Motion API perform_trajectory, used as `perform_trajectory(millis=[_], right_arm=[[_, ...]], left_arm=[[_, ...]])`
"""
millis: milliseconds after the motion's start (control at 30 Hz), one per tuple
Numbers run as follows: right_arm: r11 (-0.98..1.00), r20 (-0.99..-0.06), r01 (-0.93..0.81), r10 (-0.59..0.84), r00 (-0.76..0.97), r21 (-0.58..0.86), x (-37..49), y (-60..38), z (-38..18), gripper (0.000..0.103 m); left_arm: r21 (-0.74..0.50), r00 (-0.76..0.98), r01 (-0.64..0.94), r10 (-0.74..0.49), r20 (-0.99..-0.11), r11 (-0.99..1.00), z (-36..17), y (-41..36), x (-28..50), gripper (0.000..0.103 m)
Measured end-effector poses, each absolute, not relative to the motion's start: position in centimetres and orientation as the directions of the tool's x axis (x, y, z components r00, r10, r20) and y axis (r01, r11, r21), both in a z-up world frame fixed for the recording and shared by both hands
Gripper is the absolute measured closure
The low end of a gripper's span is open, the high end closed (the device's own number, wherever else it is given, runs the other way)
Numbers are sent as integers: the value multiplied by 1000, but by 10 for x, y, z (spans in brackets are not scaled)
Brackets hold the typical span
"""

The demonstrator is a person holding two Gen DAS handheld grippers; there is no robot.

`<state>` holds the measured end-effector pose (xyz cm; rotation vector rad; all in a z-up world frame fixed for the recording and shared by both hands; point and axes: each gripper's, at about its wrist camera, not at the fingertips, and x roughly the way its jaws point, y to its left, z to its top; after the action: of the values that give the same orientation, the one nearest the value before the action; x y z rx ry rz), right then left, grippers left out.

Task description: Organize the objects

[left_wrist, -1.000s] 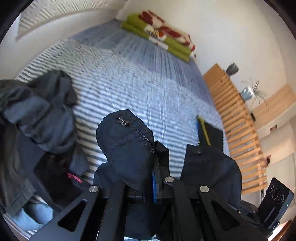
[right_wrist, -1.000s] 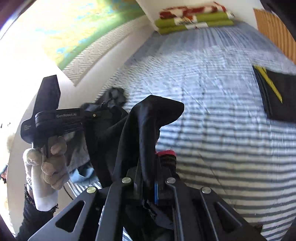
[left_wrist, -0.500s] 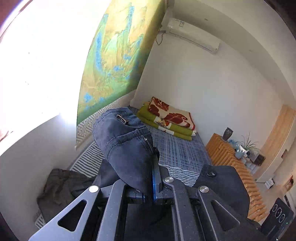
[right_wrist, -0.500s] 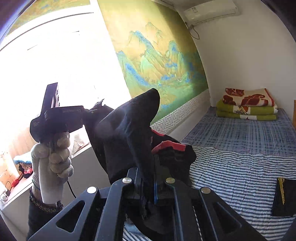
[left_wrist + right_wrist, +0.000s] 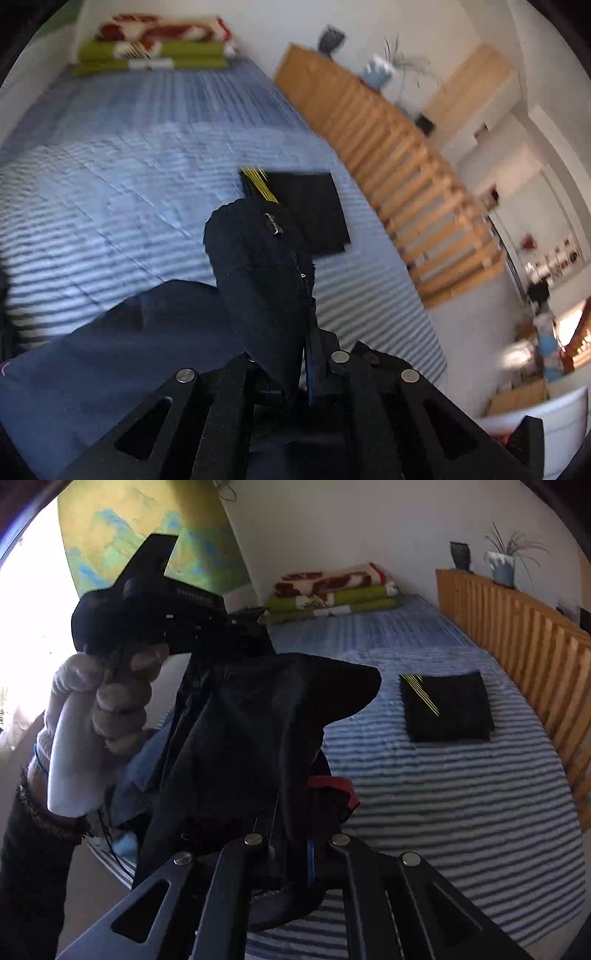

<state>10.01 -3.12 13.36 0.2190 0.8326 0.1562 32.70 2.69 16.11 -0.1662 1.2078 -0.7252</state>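
Observation:
Both grippers hold one dark navy garment with a zipper, stretched between them above a blue striped bed. My left gripper (image 5: 306, 373) is shut on the garment (image 5: 258, 280) by its zipper edge; the cloth drapes down to the left. My right gripper (image 5: 291, 849) is shut on another part of the garment (image 5: 258, 731), which has a red tab. The left gripper also shows in the right wrist view (image 5: 236, 624), held in a gloved hand. A folded black cloth with yellow stripes (image 5: 447, 705) lies on the bed, also in the left wrist view (image 5: 306, 210).
Folded green and red-patterned blankets (image 5: 328, 590) lie at the head of the bed (image 5: 443, 794). A wooden slatted rail (image 5: 524, 635) with a vase and a plant runs along the right side. A landscape painting (image 5: 155, 528) hangs on the left wall.
Both grippers swung up with the garment, facing the wall and painting, then came back down toward the bed. The left view now faces the folded black cloth. Both stay shut on the garment.

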Motion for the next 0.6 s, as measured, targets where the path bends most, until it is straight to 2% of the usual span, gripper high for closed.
perform_trajectory(millis=[33,100,200,267,300,333,433,600], right_arm=[[968,-771,-24,213,601,249,100,-48,106,93],[963,-874,67,205,440,259,98,-86,50,92],[936,-895,140,253,368,322,90,-134,11,89],[919,-875,137,295,384,370,85,-154,10,83],[911,-858,125,314,407,393,87,-163,13,82],[902,-838,107,338,428,418,93,-168,16,79],[879,-784,61,388,484,472,105,-184,27,64],[925,-791,-8,329,516,380,178,-183,22,63]], left_arm=[[-476,110,428,-567,-816,768,131,1,324,93],[-445,45,443,-515,-856,778,87,-26,315,93],[-393,47,486,-472,-881,781,58,-27,307,89],[-363,77,486,-452,-888,795,56,-13,308,63],[-354,95,481,-449,-888,802,54,-2,308,45],[-346,108,479,-445,-889,807,51,9,307,39],[-324,112,469,-419,-901,822,45,46,308,39],[-227,168,385,-310,-936,895,21,115,298,39]])
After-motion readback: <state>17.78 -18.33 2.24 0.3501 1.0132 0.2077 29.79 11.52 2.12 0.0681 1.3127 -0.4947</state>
